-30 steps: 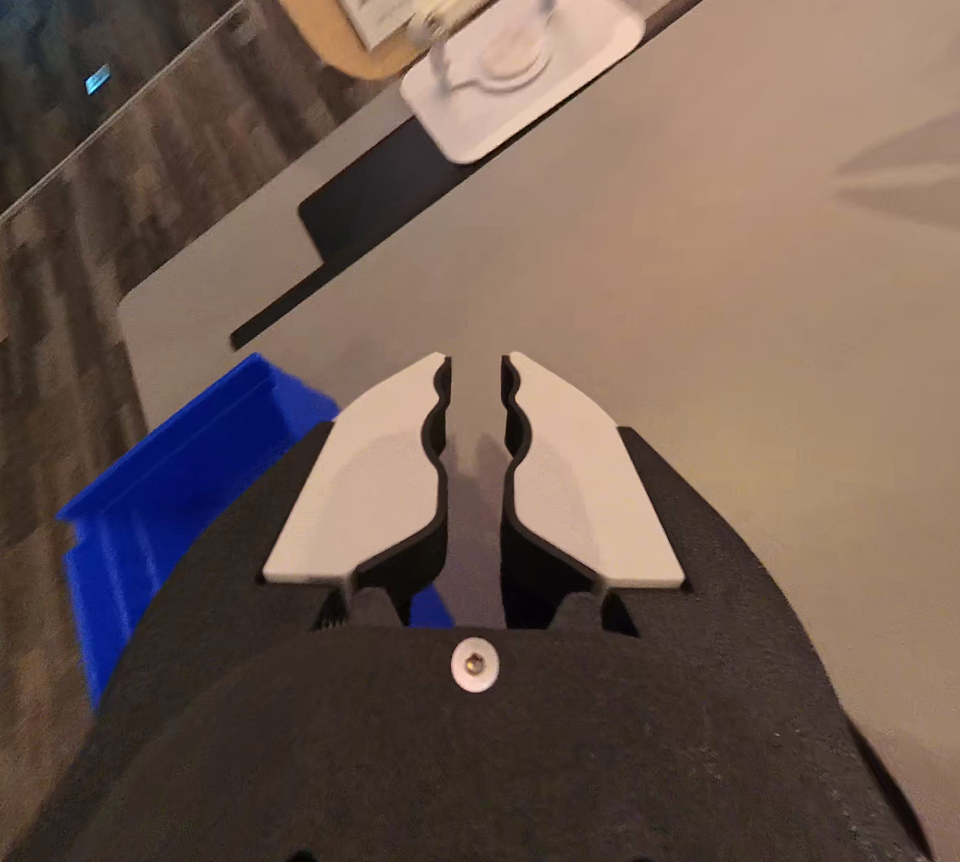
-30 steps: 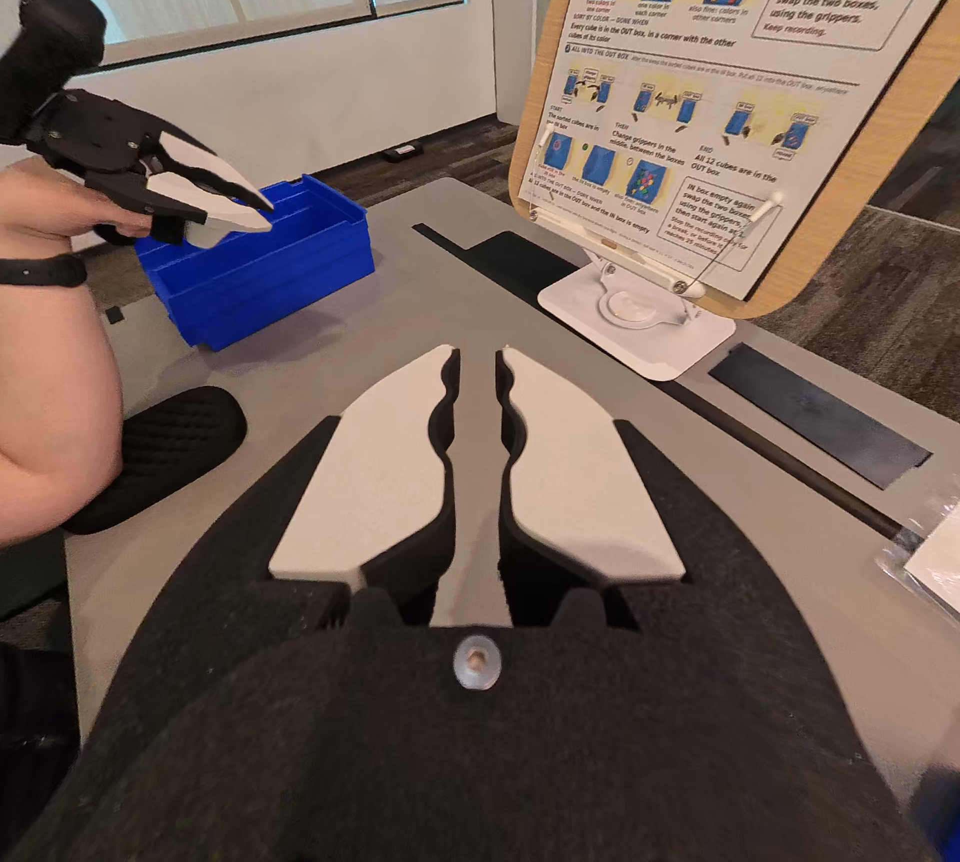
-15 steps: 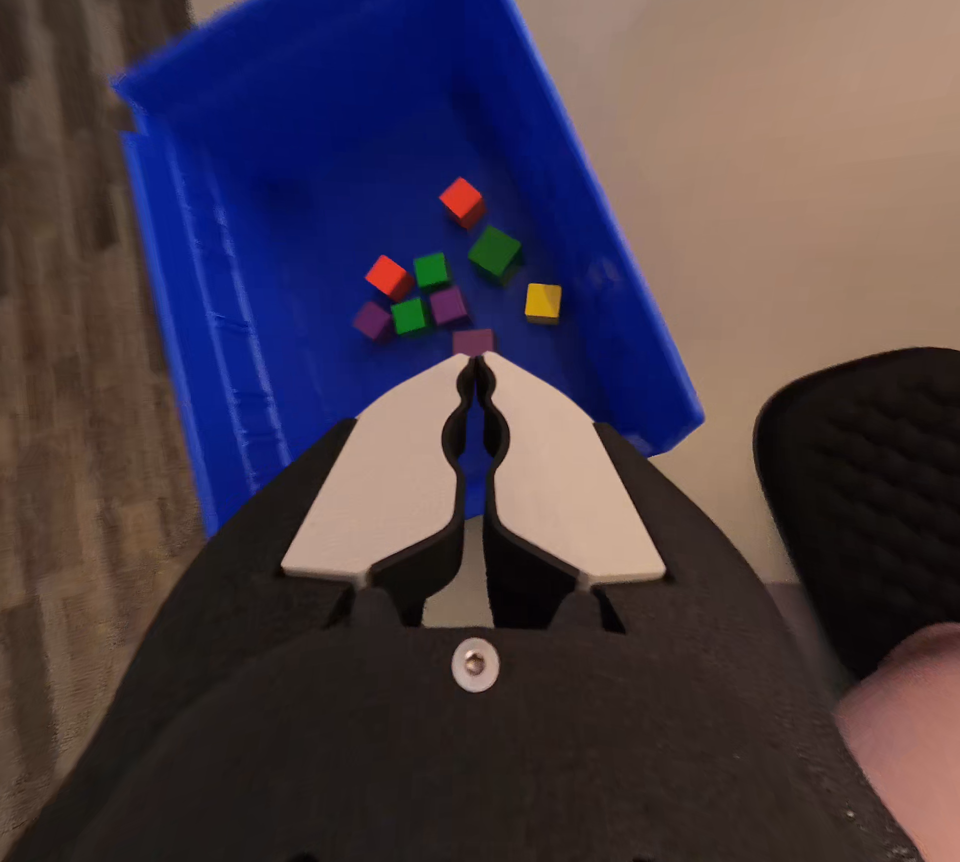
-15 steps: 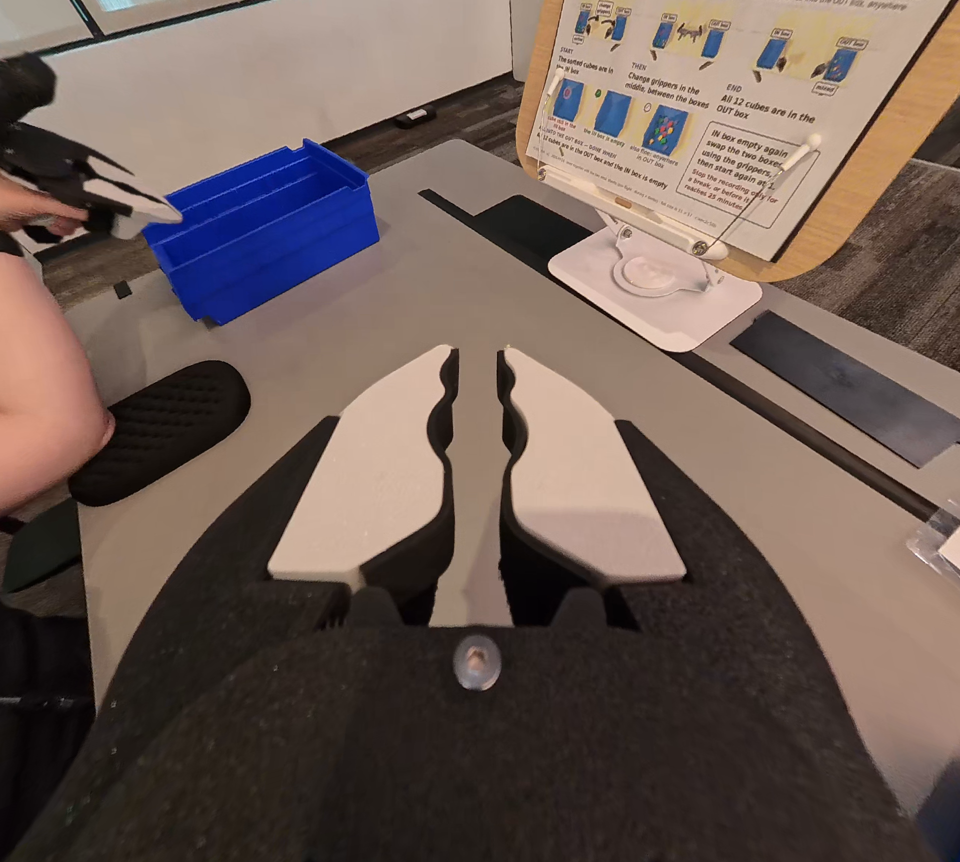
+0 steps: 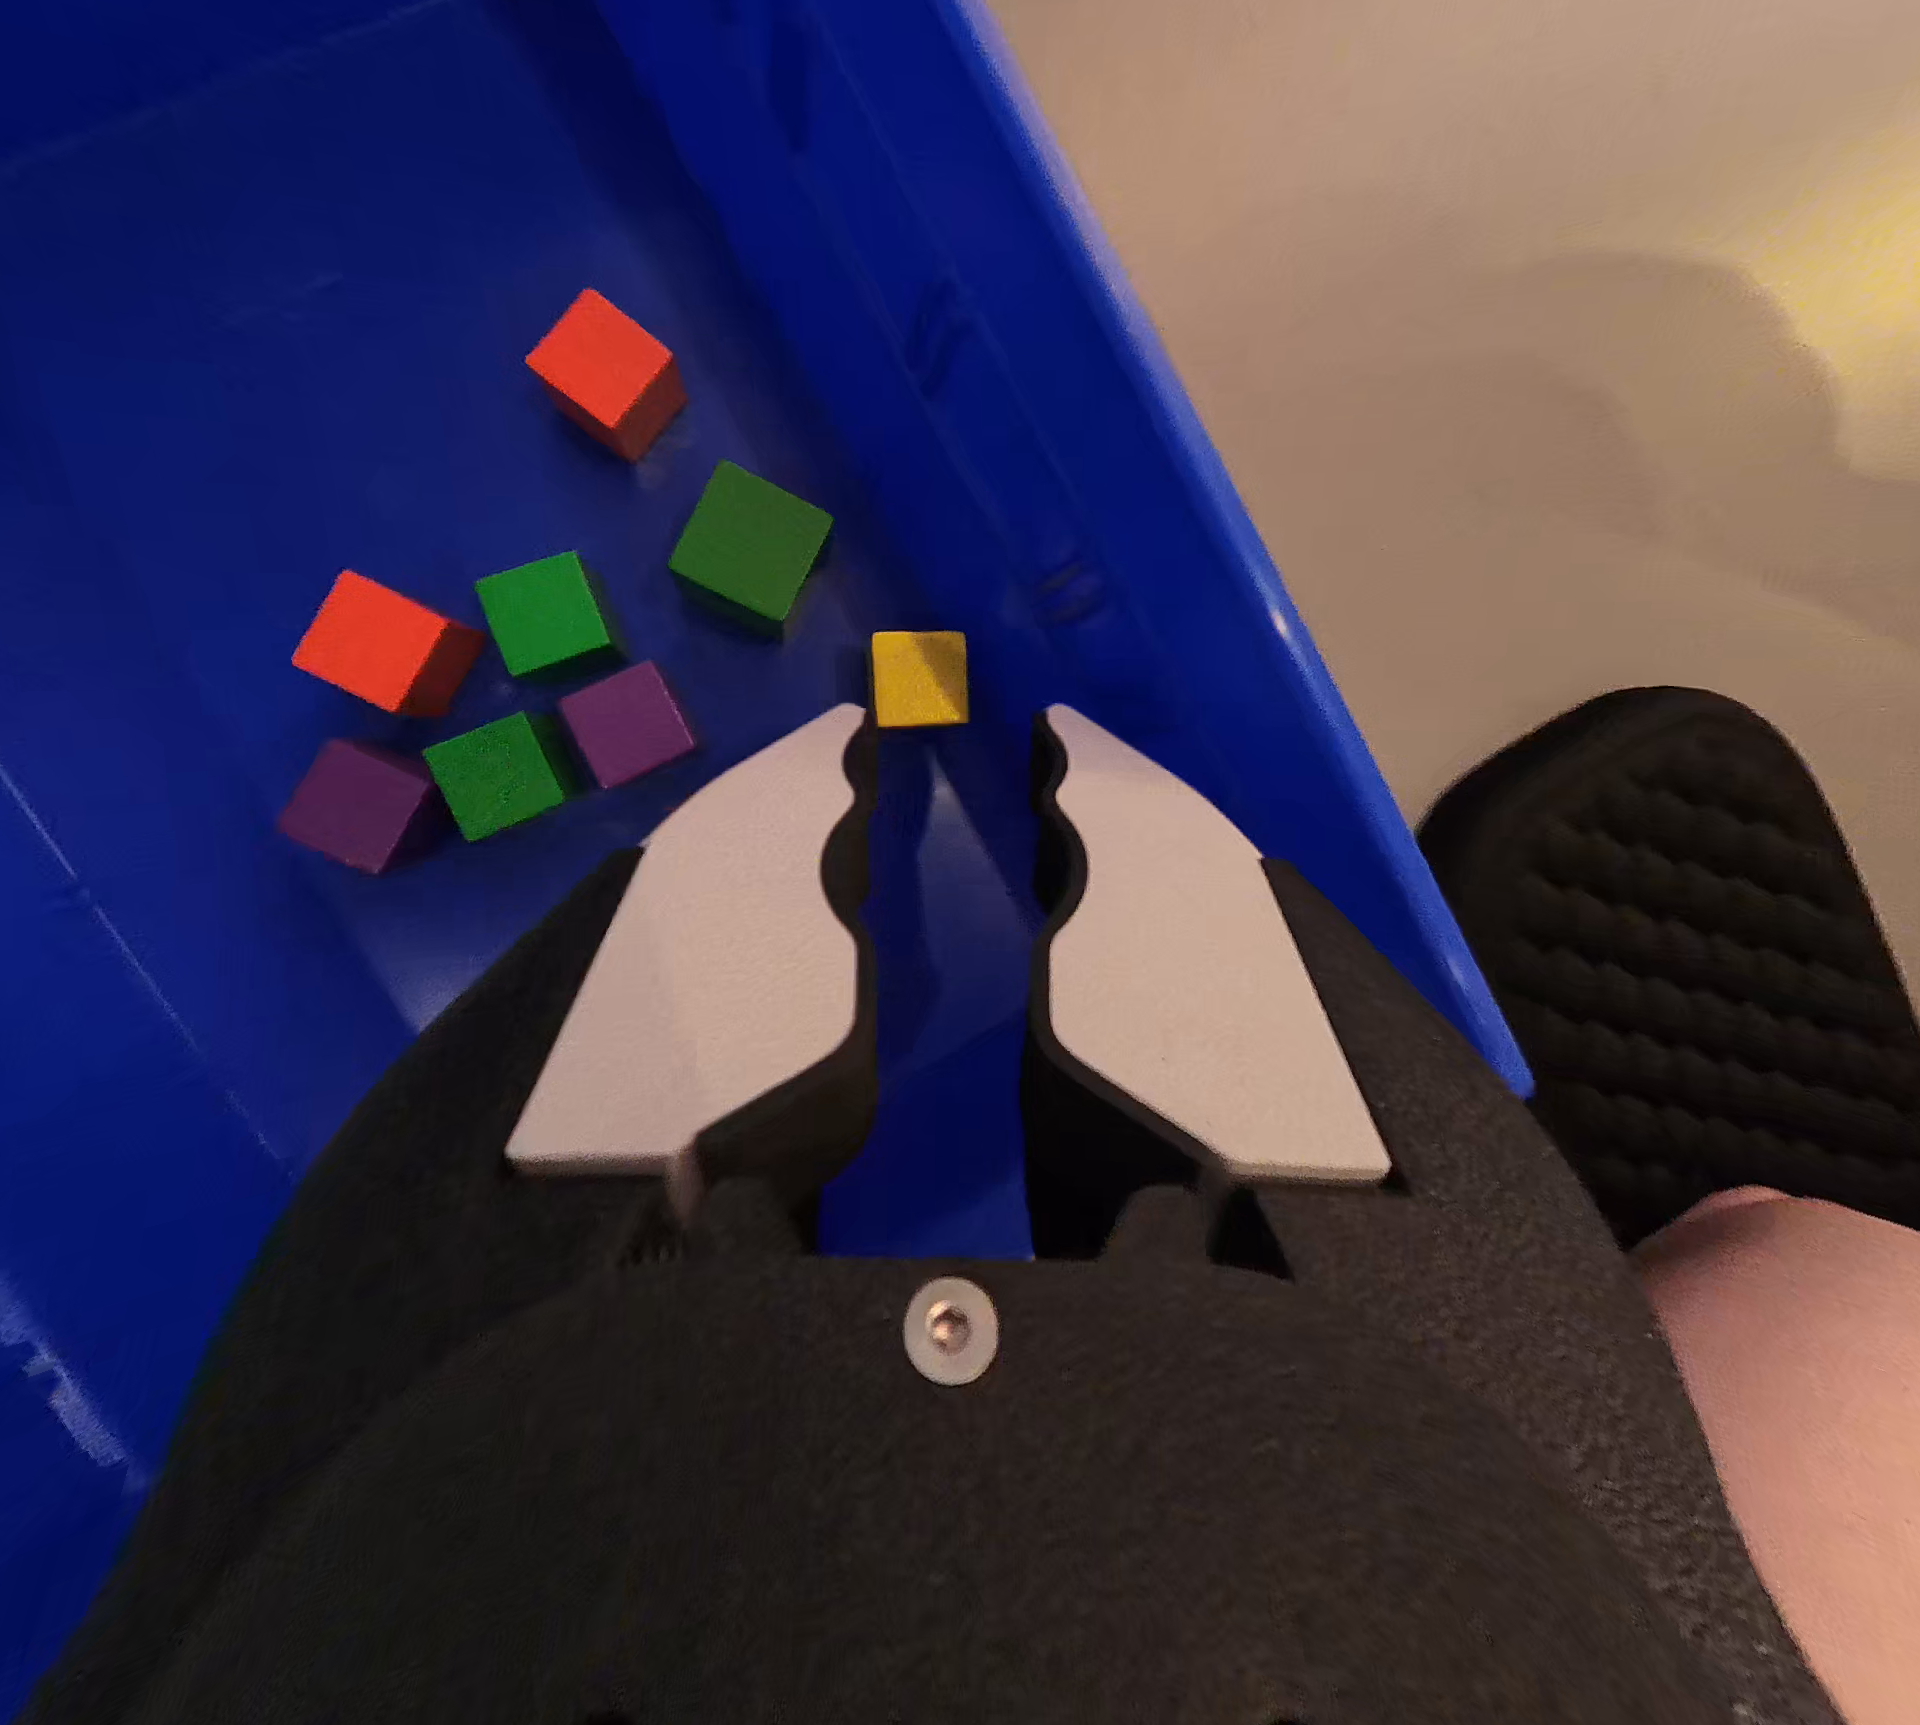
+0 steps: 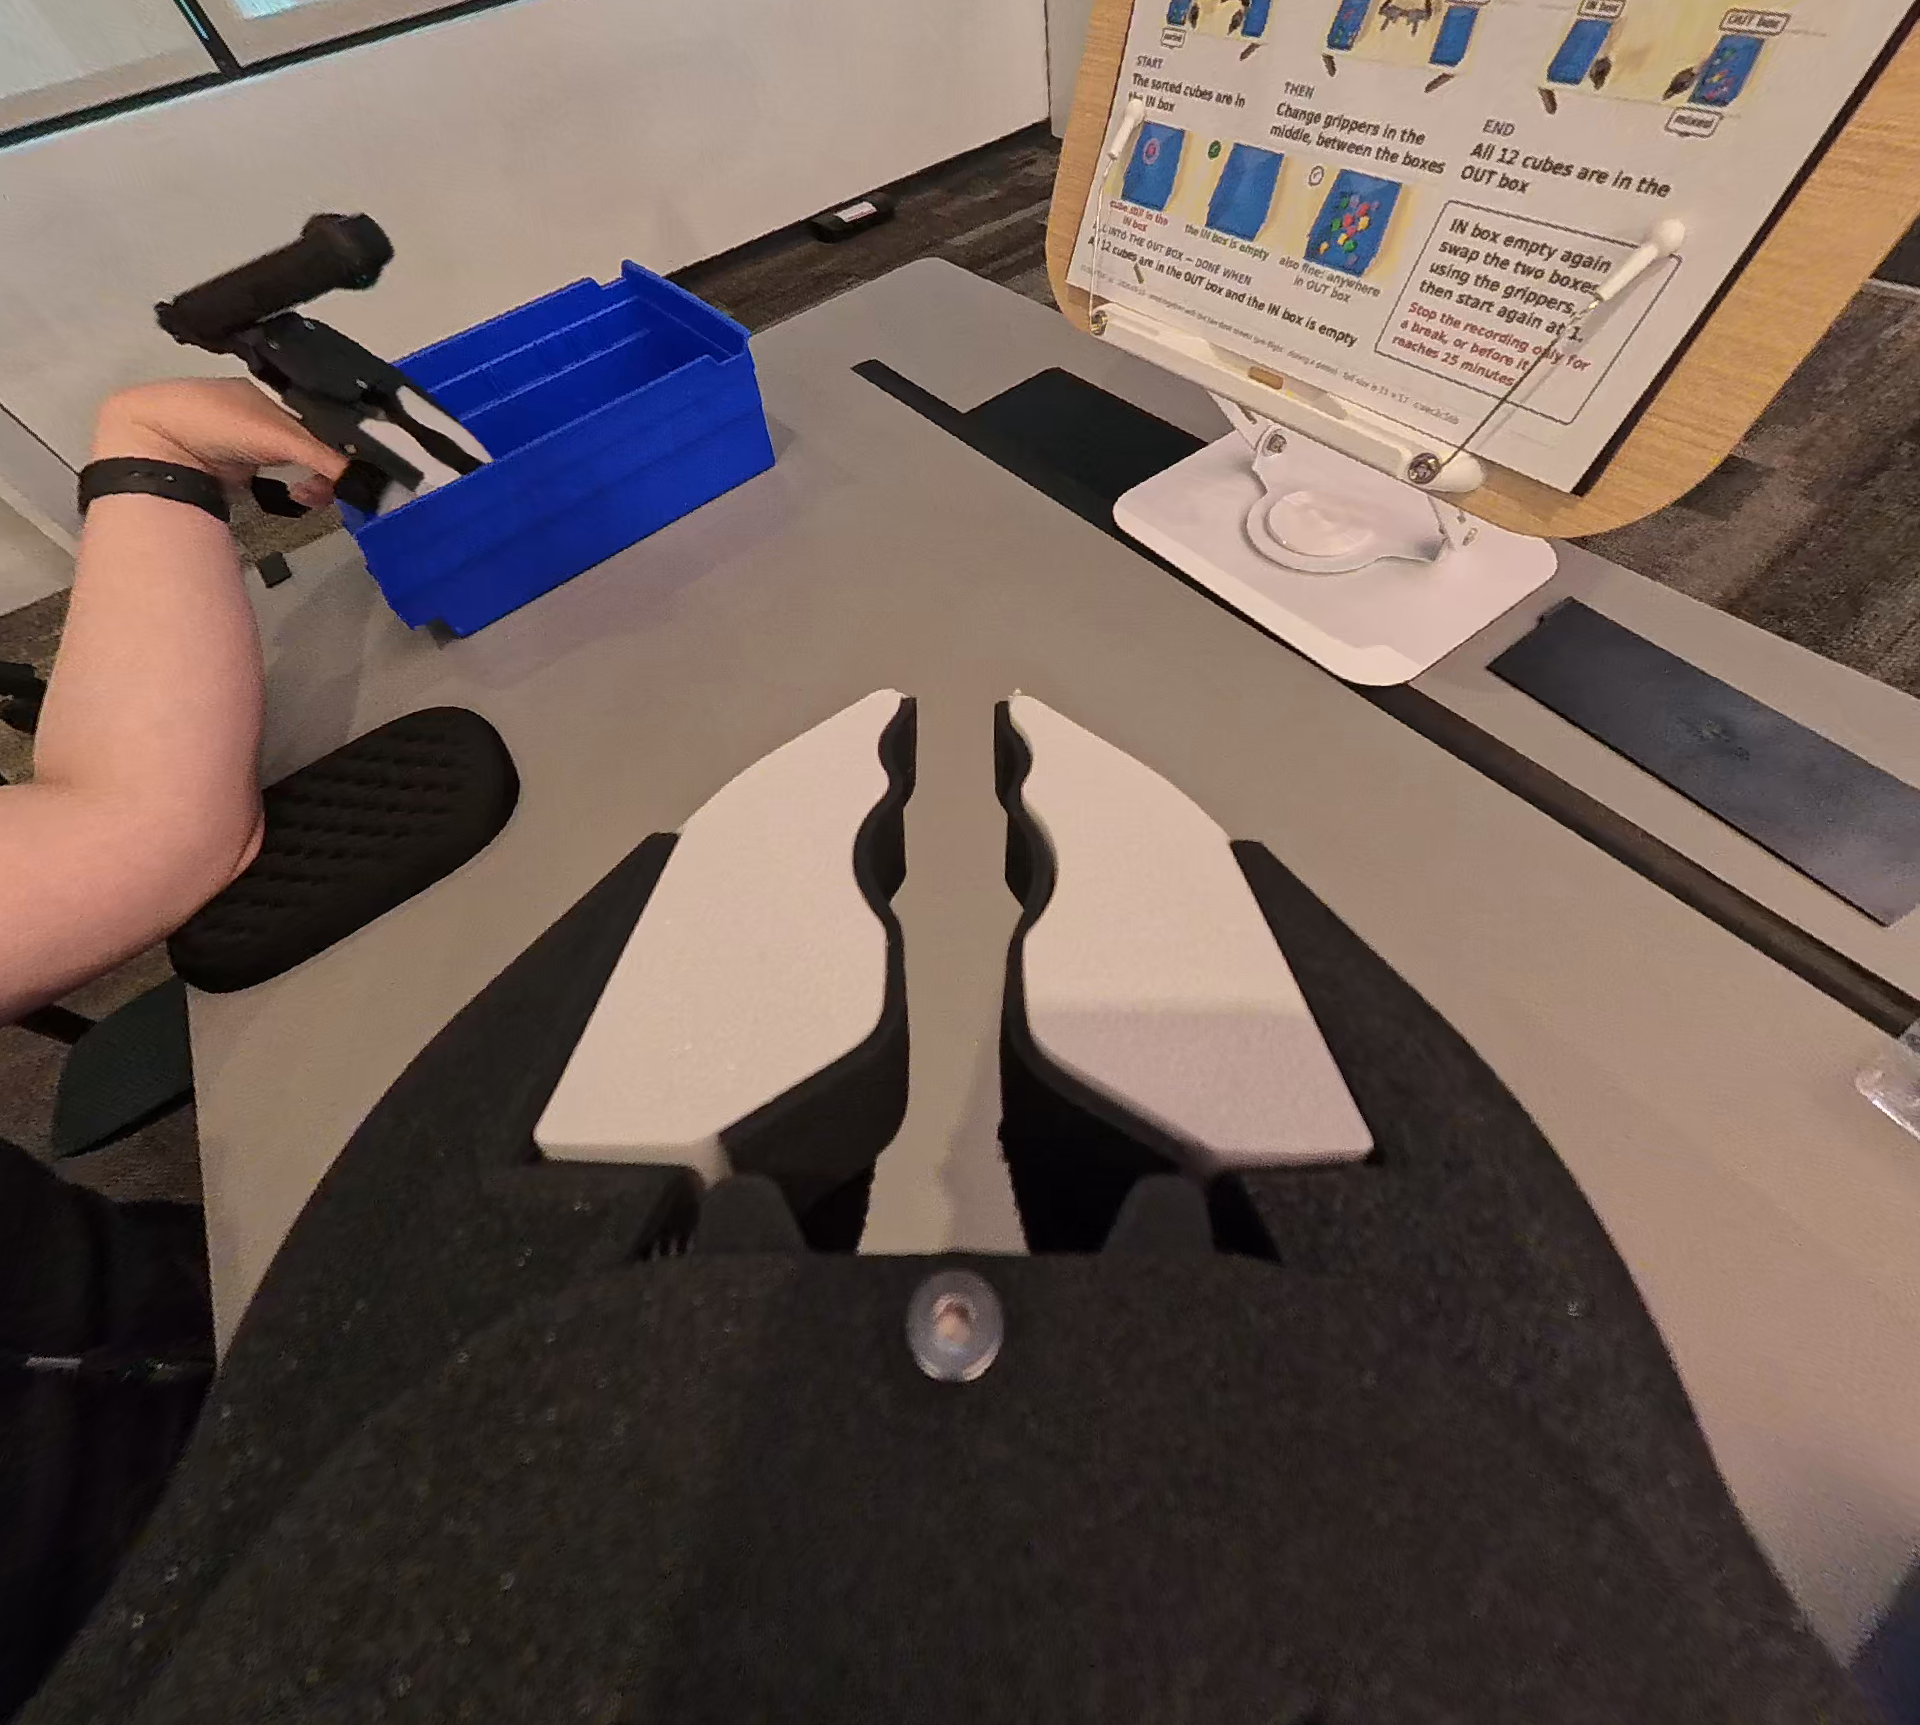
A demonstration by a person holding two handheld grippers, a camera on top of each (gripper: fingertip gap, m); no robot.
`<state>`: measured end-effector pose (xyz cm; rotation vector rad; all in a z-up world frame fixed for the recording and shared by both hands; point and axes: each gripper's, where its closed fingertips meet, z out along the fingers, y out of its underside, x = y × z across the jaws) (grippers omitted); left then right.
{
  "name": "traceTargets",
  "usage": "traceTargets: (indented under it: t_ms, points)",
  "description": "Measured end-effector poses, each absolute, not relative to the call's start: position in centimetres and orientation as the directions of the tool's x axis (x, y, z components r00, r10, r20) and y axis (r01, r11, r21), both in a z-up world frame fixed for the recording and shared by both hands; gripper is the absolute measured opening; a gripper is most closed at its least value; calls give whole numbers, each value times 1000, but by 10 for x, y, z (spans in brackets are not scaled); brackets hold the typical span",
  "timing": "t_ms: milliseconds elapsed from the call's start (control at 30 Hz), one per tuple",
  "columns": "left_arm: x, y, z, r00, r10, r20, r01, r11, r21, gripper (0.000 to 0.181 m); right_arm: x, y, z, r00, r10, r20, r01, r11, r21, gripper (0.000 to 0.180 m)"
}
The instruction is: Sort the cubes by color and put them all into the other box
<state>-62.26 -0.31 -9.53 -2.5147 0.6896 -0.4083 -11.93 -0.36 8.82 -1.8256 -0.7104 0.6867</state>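
Cubes in blue box (image 5: 1091, 428): 3 green (image 5: 750, 545), 2 red (image 5: 605, 371), 2 purple (image 5: 627, 721), 1 yellow (image 5: 918, 678).

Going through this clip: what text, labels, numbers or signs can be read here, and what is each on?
Instruction sheet on the white stand: printed headings, captions and numbers, legible, but I don't quote writing.
Blue box: no writing visible.
Cubes: none.
Left gripper and right gripper: none.
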Motion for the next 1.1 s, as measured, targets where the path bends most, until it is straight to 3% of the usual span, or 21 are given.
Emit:
traceTargets:
  t_ms: [133,367,600,667,900,1100]
  points:
    - [-624,1,-107,833,-548,74,-452,-752,-479,38,-117,-3,88,664,735,-134,157,-312,-937,13]
    - [-631,7,-126,830,-556,-50,-531,-759,-378,39,-119,-6,85,657,743,-125,179,-314,-932,13]
    - [-631,10,-140,811,-582,-60,-564,-752,-341,33,-120,-7,82,650,751,-116,203,-319,-926,13]
    - [-632,14,-140,816,-573,-69,-558,-752,-352,23,-121,-7,82,647,753,-115,206,-319,-925,13]
    - [-639,7,-134,830,-555,-55,-532,-758,-379,23,-122,-8,77,645,757,-105,233,-326,-916,13]
    - [-655,12,-69,854,-465,-234,-509,-649,-565,22,-126,-9,74,637,764,-97,256,-329,-909,13]
